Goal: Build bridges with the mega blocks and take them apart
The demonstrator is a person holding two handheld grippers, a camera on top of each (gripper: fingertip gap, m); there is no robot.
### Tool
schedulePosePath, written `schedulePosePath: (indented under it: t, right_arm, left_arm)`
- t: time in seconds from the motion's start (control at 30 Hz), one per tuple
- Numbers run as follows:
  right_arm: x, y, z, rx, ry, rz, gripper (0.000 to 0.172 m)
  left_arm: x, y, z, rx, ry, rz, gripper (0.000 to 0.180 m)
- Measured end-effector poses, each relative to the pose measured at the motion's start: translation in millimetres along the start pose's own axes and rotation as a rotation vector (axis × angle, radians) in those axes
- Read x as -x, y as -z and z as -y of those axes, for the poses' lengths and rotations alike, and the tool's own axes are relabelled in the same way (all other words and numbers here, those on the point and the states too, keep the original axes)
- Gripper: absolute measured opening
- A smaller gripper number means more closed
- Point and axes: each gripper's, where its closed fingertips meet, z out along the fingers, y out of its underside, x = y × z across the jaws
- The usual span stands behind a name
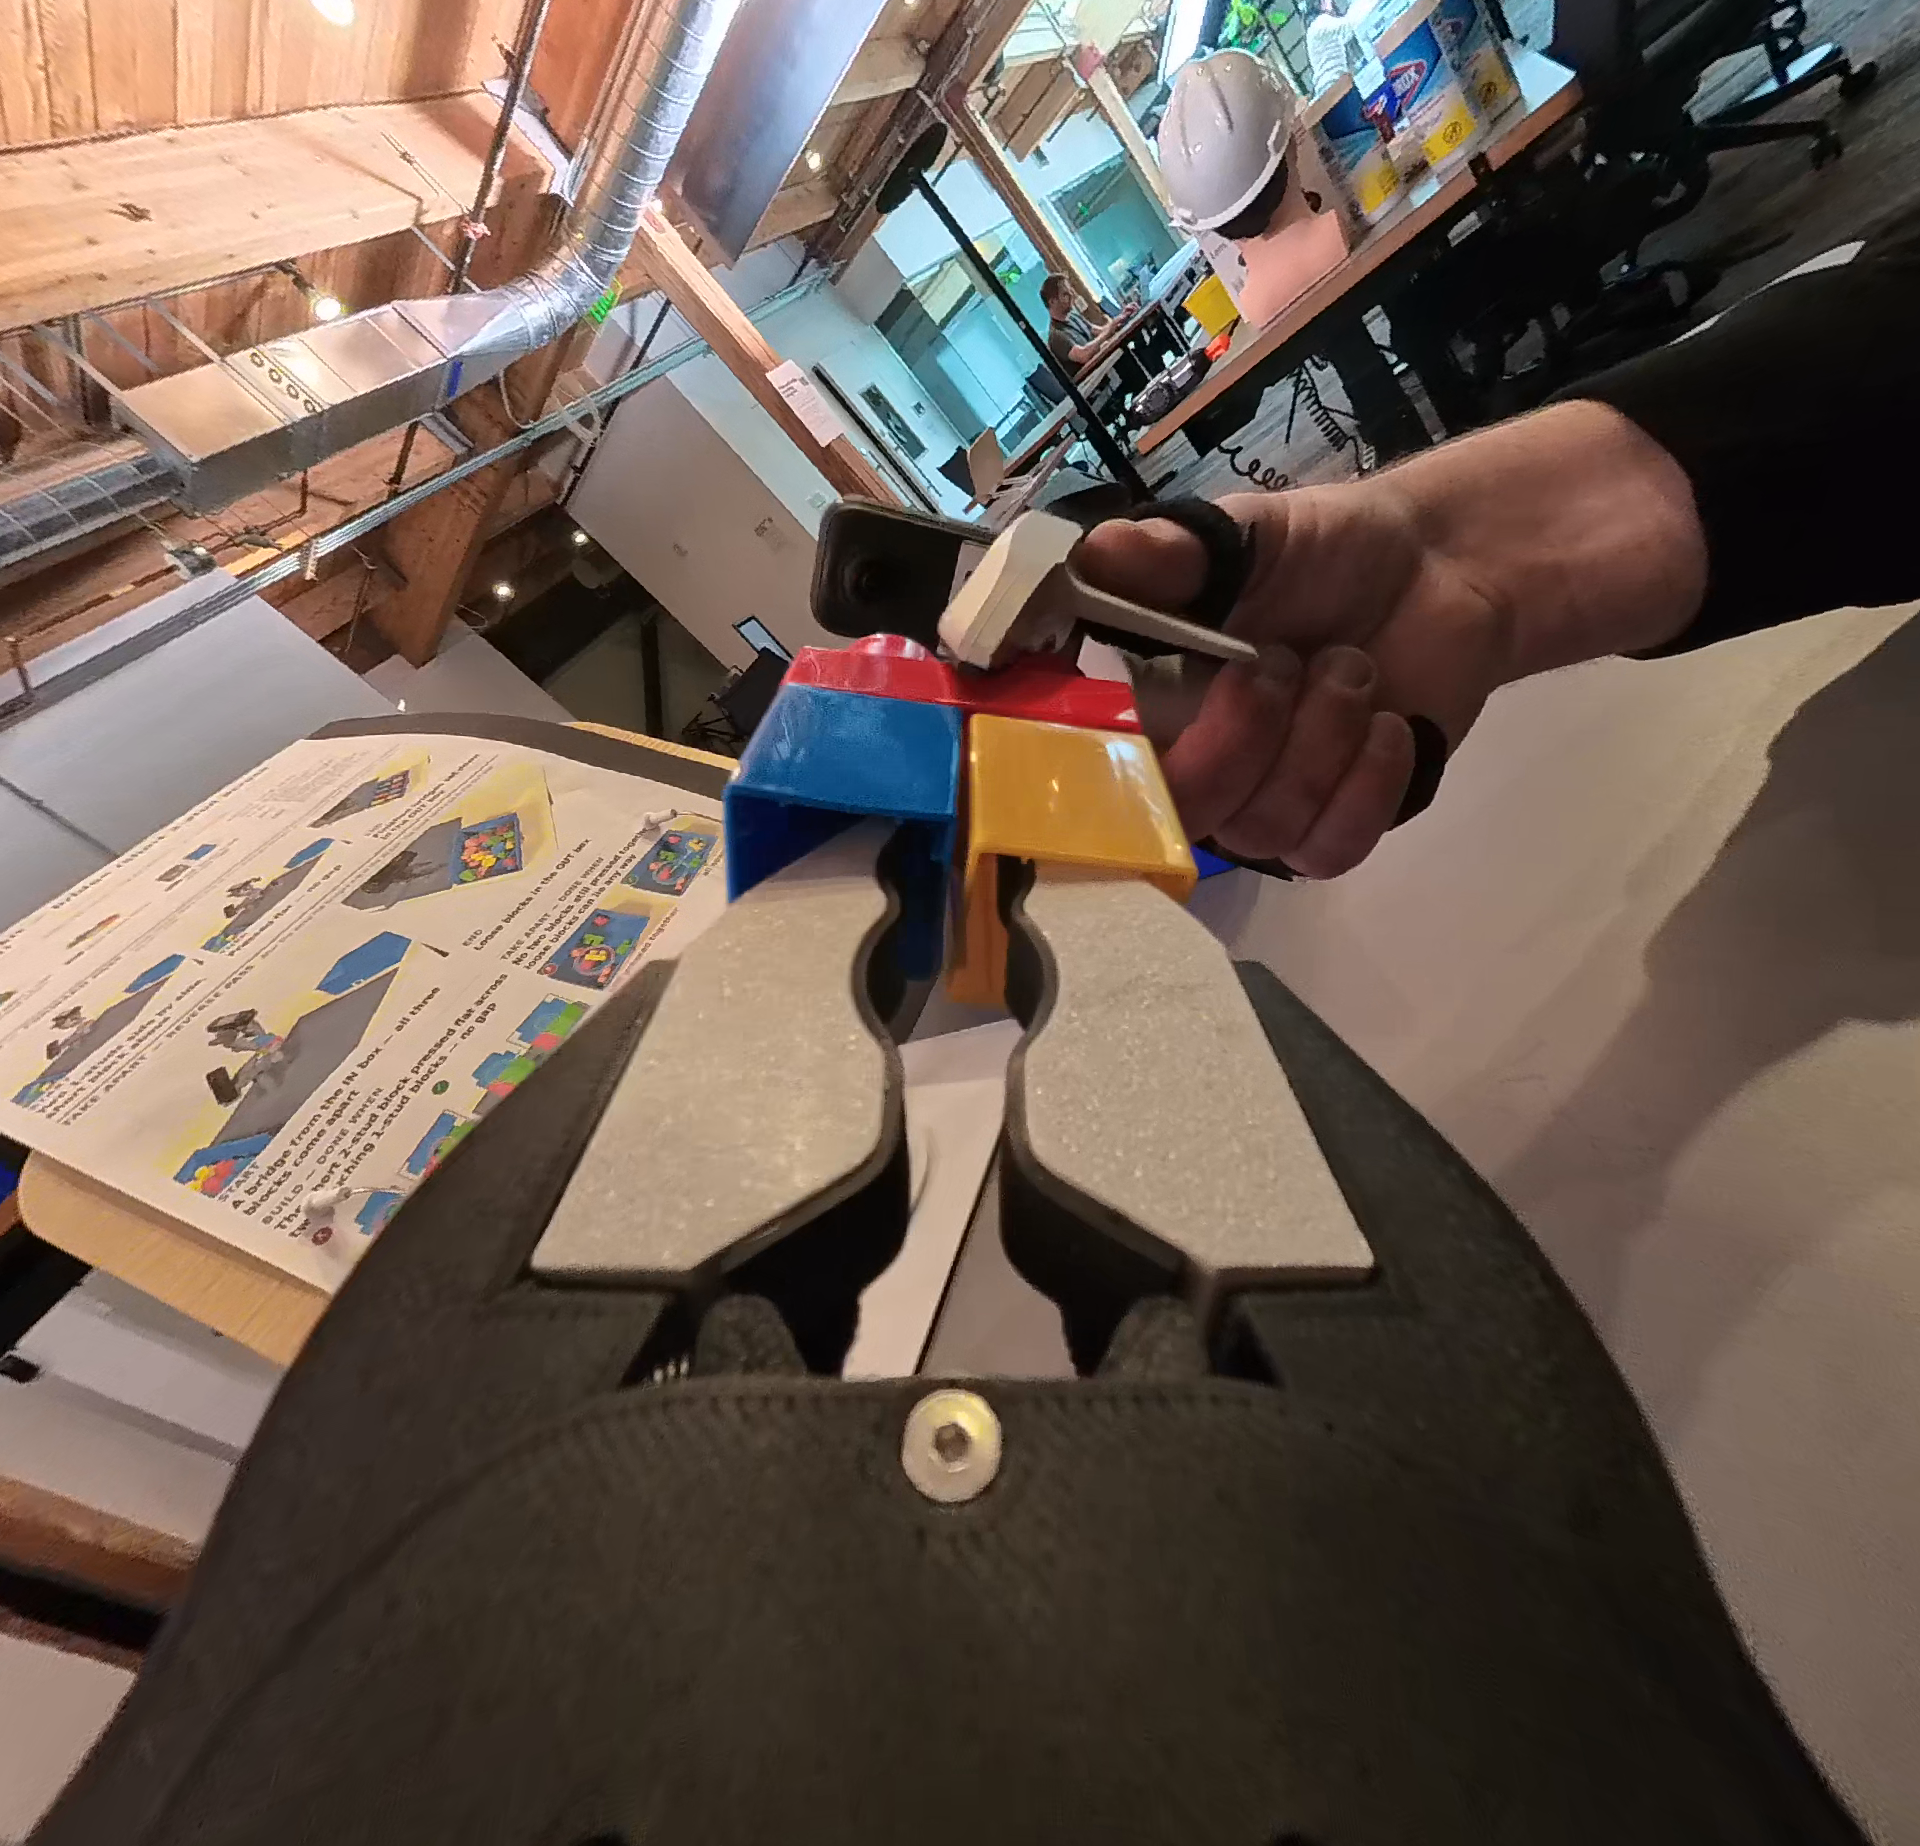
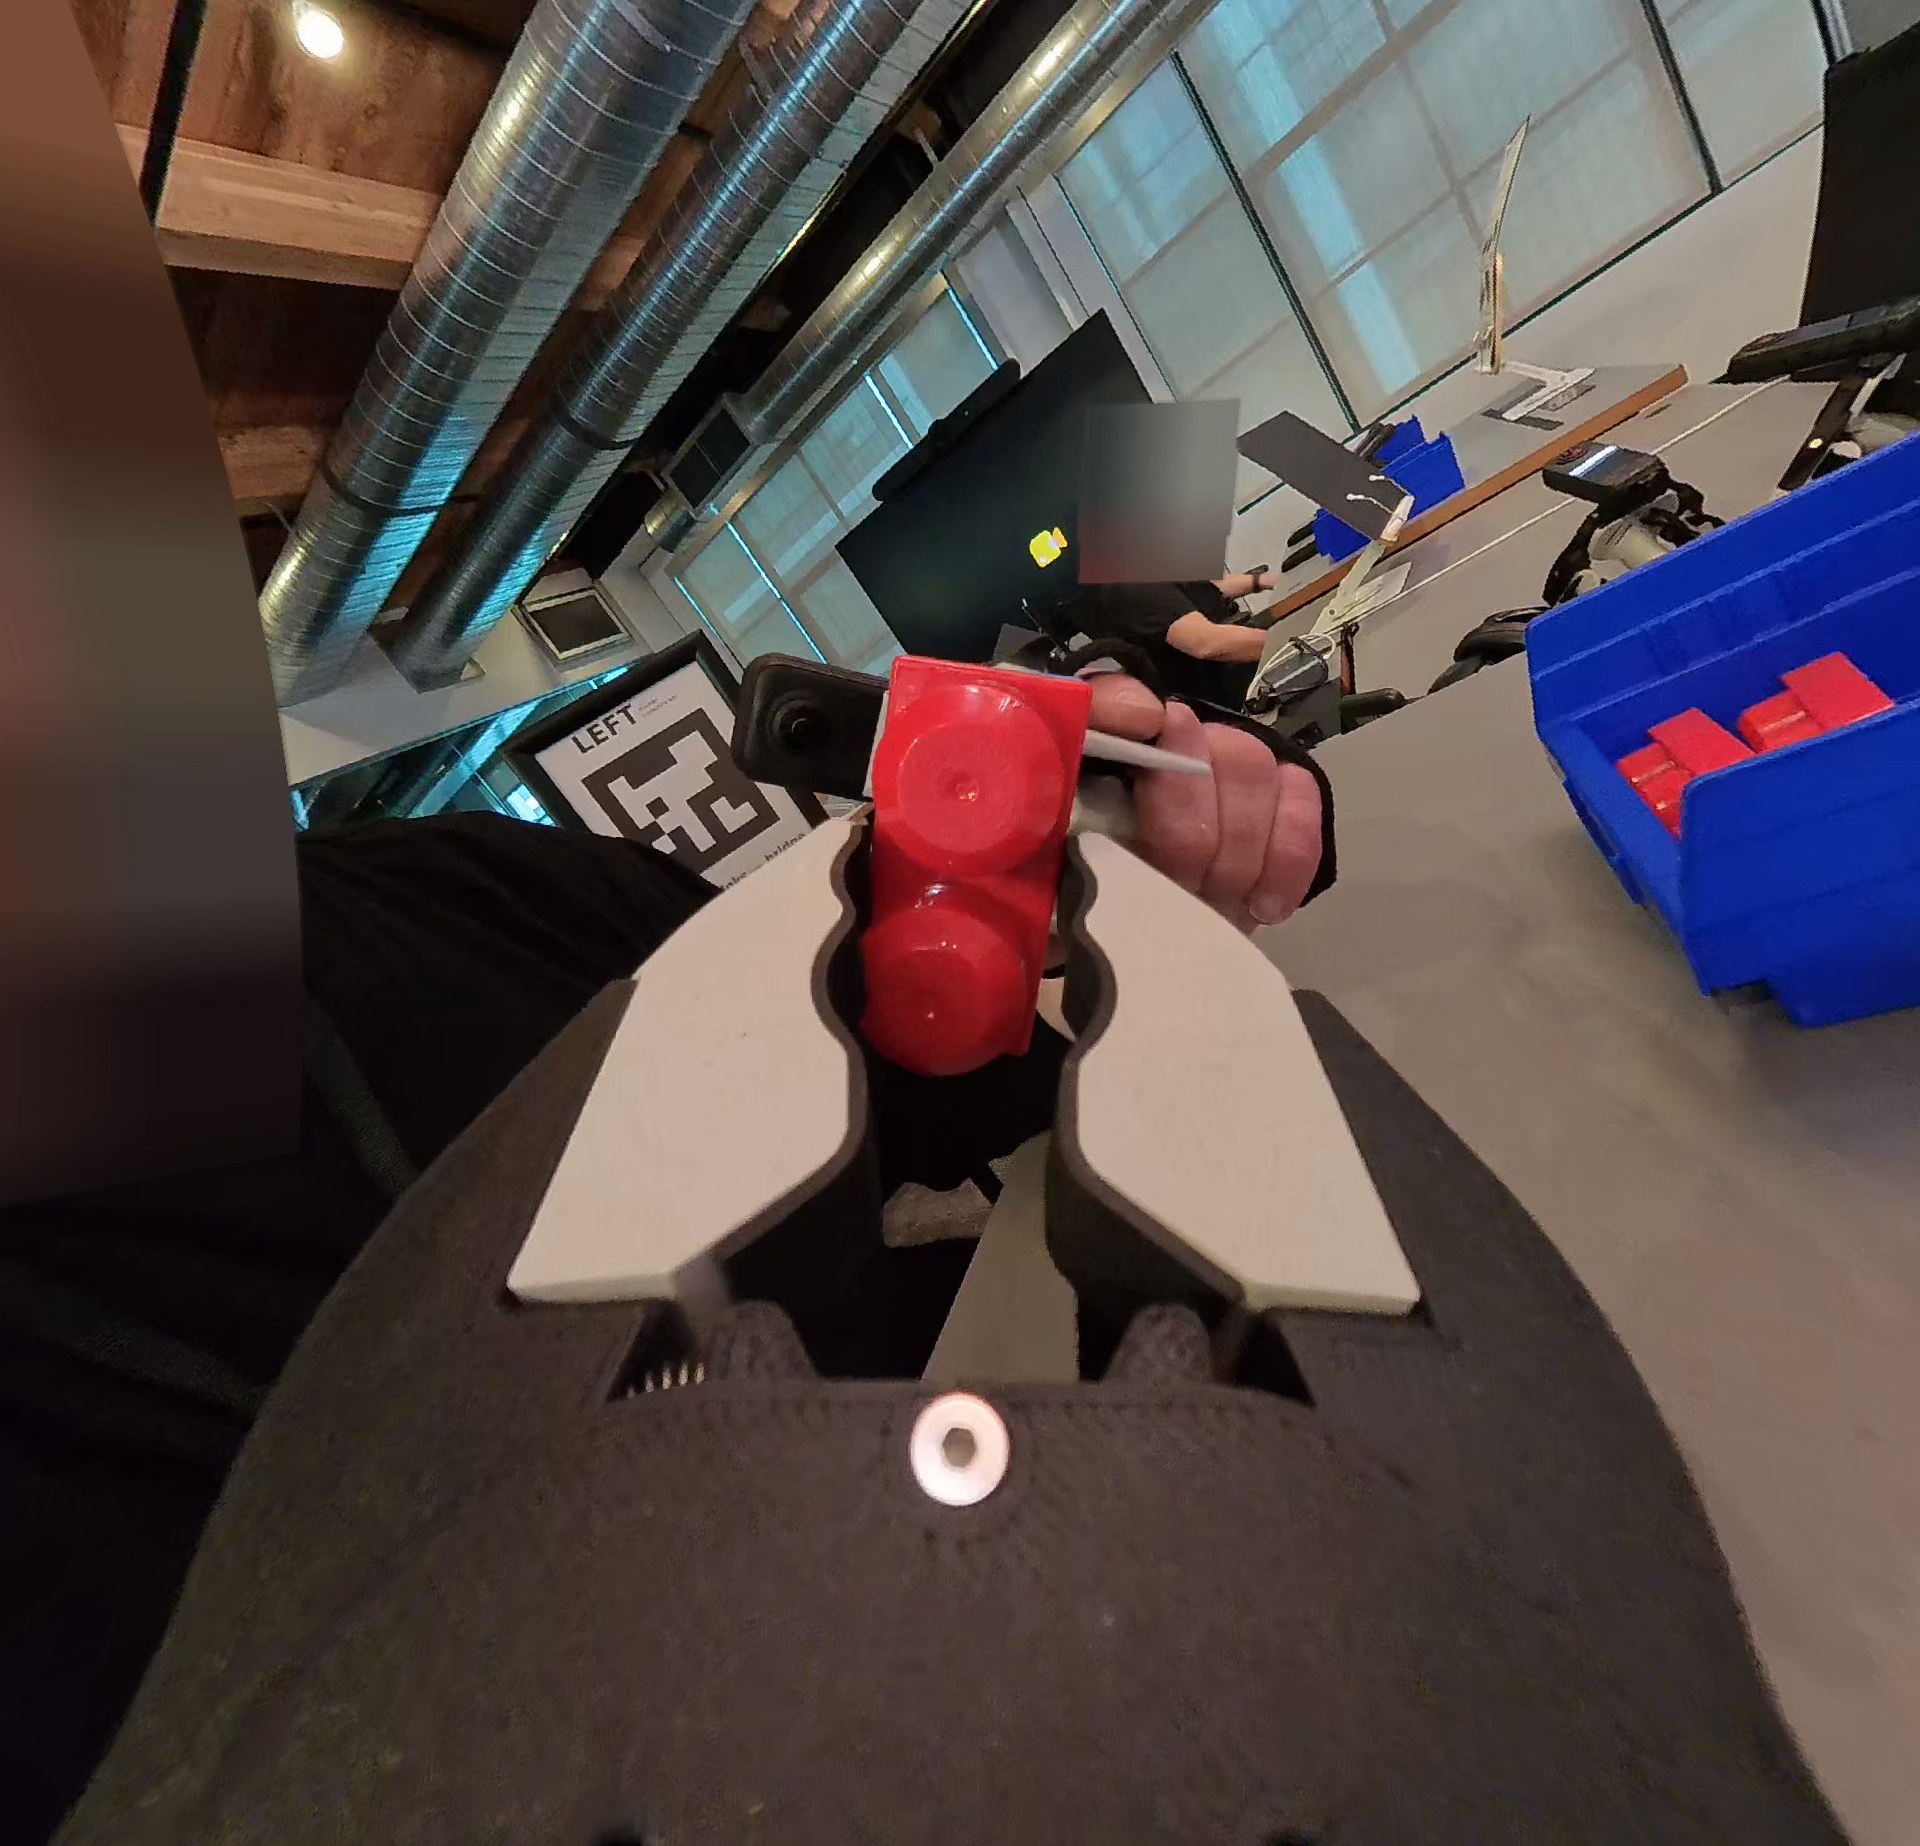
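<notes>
left tool (image 1: pixel 951 903): tilted up, fingers inside blue block (image 1: pixel 847 768) and yellow block (image 1: pixel 1070 794), pinching their adjoining walls
right tool (image 2: pixel 961 903): clamped on red block (image 2: pixel 966 851)
room: tabletop (image 2: pixel 1507 1121) open, blue bin (image 2: pixel 1787 840) off right

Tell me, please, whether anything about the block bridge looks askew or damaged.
Nothing stands out. The blue block and yellow block sit side by side, flush under the red two-stud block, which spans both with no visible damage.

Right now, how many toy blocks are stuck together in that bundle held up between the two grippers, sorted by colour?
Red two-stud block: 1
Blue block: 1
Yellow block: 1
Total: 3 blocks, the blue and the yellow side by side against the red one.
</notes>
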Motion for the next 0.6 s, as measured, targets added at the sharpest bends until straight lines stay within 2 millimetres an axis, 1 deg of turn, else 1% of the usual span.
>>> schedulePosePath:
  t: [0.2,0.4,0.6]
  right_arm:
    - [-0.3,-0.8,-2.5,0.03,0.031,-0.031,0.036]
    - [-0.4,-1.3,1.6,0.0,0.047,-0.052,0.036]
    - [-0.4,-2.6,2.3,0.002,0.05,-0.062,0.036]
  left_arm:
    - [-0.1,0.3,-1.4,0.0,0.035,-0.002,0.008]
    - [2.2,-1.9,-1.0,0.012,0.058,0.039,0.005]
    - [3.5,-1.5,-0.6,0.026,0.04,0.056,0.005]
